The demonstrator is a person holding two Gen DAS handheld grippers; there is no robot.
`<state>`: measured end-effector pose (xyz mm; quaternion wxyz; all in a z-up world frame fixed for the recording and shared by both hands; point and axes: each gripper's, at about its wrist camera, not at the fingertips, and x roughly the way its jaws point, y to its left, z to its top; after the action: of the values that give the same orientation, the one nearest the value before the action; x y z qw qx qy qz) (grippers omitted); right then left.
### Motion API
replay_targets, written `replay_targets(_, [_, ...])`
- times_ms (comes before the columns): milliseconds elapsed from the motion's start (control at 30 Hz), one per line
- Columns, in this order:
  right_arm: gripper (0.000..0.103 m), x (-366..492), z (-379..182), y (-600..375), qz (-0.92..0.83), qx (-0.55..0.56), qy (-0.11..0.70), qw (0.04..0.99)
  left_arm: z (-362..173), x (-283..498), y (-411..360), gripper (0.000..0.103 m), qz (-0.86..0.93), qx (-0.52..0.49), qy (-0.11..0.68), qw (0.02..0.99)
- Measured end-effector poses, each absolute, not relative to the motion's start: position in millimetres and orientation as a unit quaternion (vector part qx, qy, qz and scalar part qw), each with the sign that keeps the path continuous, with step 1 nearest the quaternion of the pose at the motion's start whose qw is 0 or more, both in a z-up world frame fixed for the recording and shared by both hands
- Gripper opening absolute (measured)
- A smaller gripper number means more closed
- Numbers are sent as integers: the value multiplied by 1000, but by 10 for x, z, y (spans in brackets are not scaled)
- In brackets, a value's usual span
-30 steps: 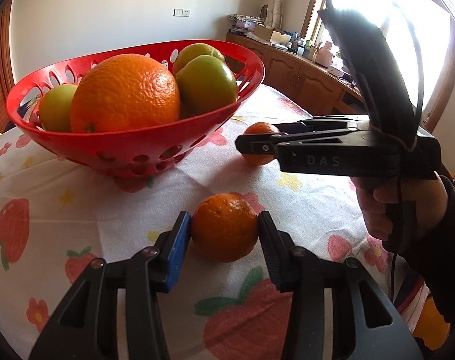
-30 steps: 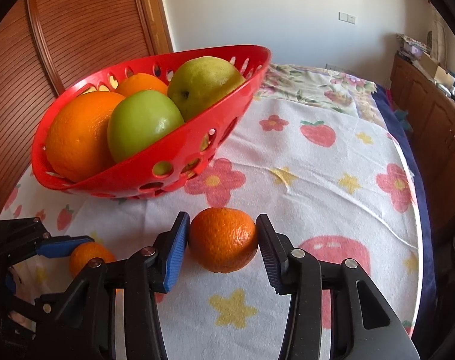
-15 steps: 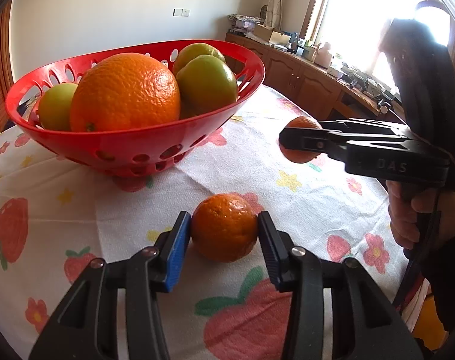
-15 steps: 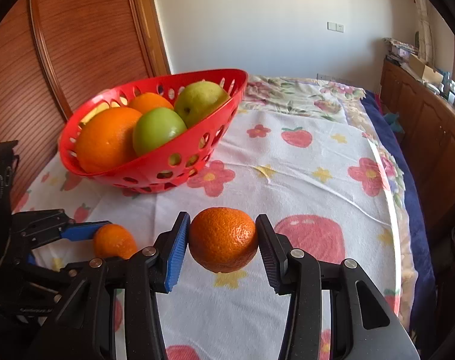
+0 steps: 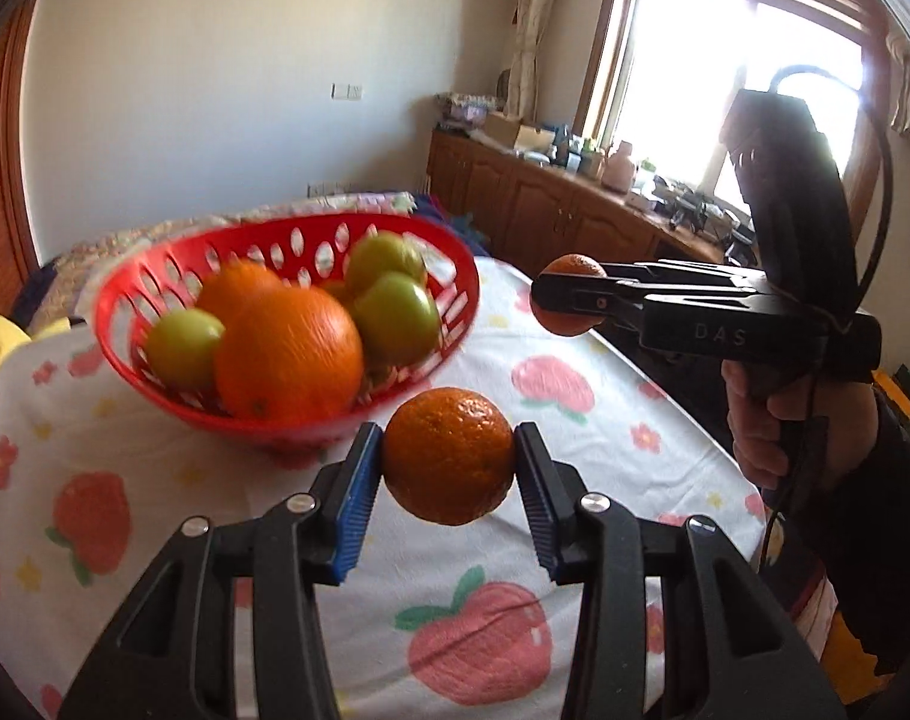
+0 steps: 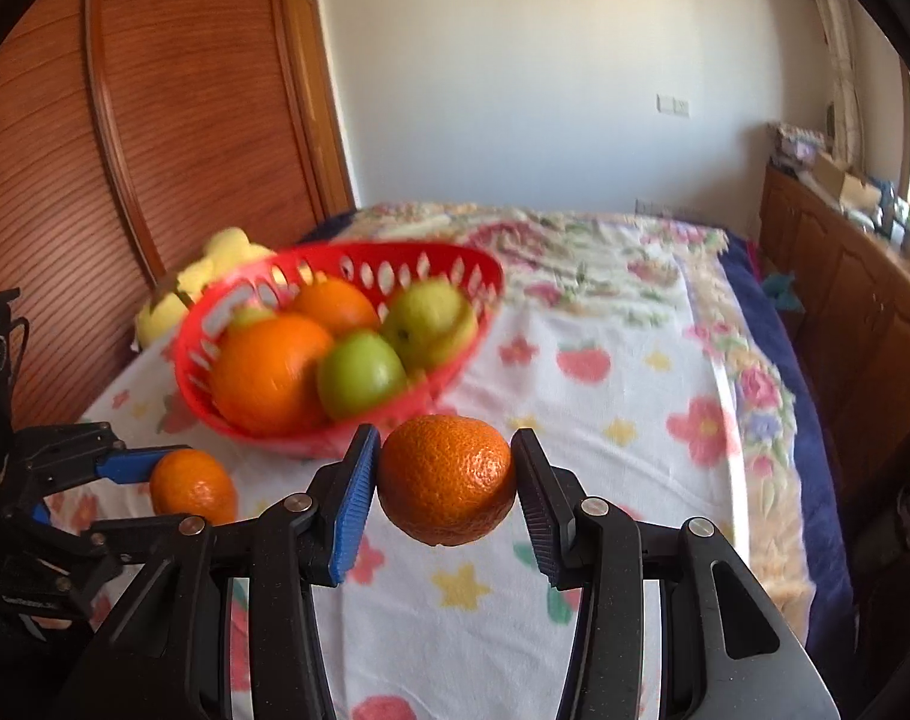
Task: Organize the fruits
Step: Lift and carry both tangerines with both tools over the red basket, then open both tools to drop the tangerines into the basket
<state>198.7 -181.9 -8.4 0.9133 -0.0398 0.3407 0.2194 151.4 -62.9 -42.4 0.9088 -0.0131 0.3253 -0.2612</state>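
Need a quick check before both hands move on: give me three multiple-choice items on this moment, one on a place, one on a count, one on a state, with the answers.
1. Where is the red basket?
A. on the tablecloth
B. on the wooden cabinet
C. held in a gripper

2. How many green fruits show in the basket in the left wrist view?
A. one
B. three
C. five

3. What is the left gripper doing?
A. open and empty
B. clamped on a mandarin
C. gripping the basket rim

Answers:
1 A, it rests on the printed cloth.
2 B, three green fruits beside the oranges.
3 B, both pads press the fruit; the right gripper holds another mandarin.
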Motion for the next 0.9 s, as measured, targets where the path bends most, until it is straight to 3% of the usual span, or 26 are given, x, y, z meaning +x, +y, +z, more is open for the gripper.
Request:
replay_targets(333, [46,2442,269,-1382,260,-67,308,913,50,1901,-206,43,-215,-1,281,935])
replay_targets(900, [46,3396,-140,-871,289,-85,373,878,-44,2760,-67,43,-175,7,287,942])
